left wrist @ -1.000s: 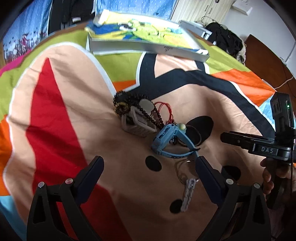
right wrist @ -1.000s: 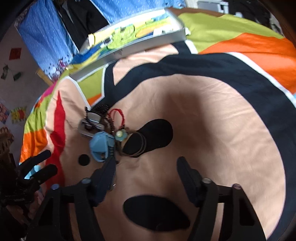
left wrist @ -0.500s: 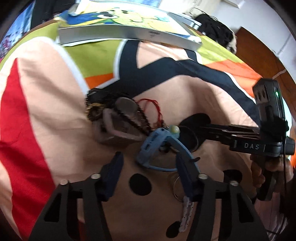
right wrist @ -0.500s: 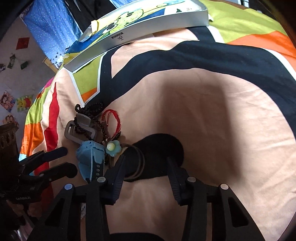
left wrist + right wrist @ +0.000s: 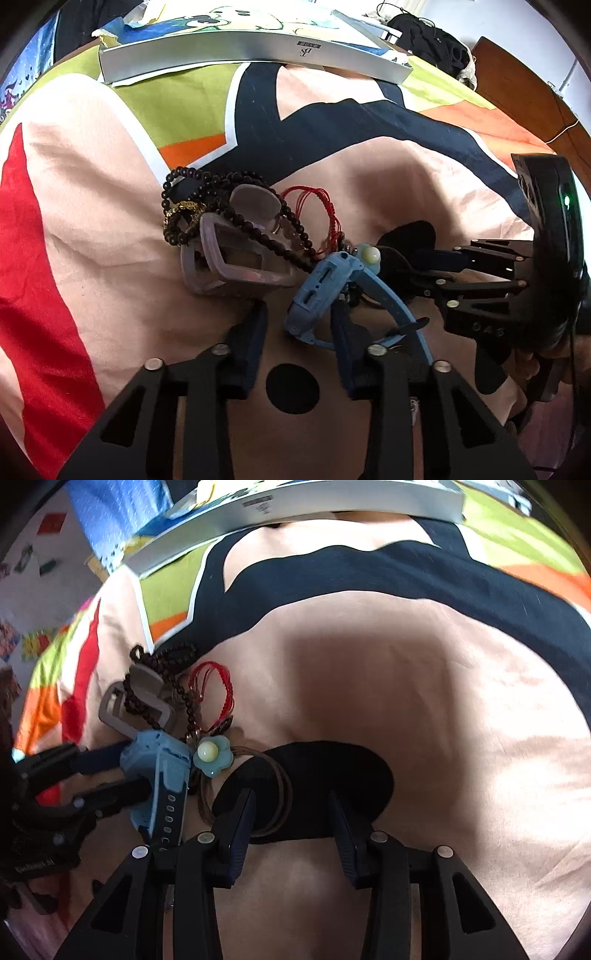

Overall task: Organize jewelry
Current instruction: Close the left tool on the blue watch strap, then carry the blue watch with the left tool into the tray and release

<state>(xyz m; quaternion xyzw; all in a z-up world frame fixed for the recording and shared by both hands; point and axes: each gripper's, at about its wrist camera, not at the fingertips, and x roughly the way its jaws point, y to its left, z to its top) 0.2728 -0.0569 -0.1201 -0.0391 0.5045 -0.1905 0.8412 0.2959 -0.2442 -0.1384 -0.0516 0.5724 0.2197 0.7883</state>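
A pile of jewelry lies on the patterned bedsheet [image 5: 92,184]. In it are a blue watch [image 5: 319,286], a grey watch [image 5: 236,258], a dark bead bracelet [image 5: 207,192], a red cord bracelet [image 5: 327,210] and a pale blue flower charm [image 5: 369,254]. My left gripper [image 5: 297,319] is closing around the blue watch [image 5: 162,771]; its right finger sits inside the strap loop and its left pad stands clear of the case. My right gripper [image 5: 290,801] is open over thin brown bangles [image 5: 282,794], whose right rim lies between the fingers, untouched.
A flat silver box [image 5: 240,44] with a cartoon print lies at the far side of the bed. Dark clothes [image 5: 428,37] and a wooden board [image 5: 517,74] are at the back right. A hand [image 5: 517,373] holds the right gripper's handle.
Both grippers have come down and in onto the pile, and their jaws have narrowed. The left now straddles the blue watch; the right has shifted over the brown bangles.
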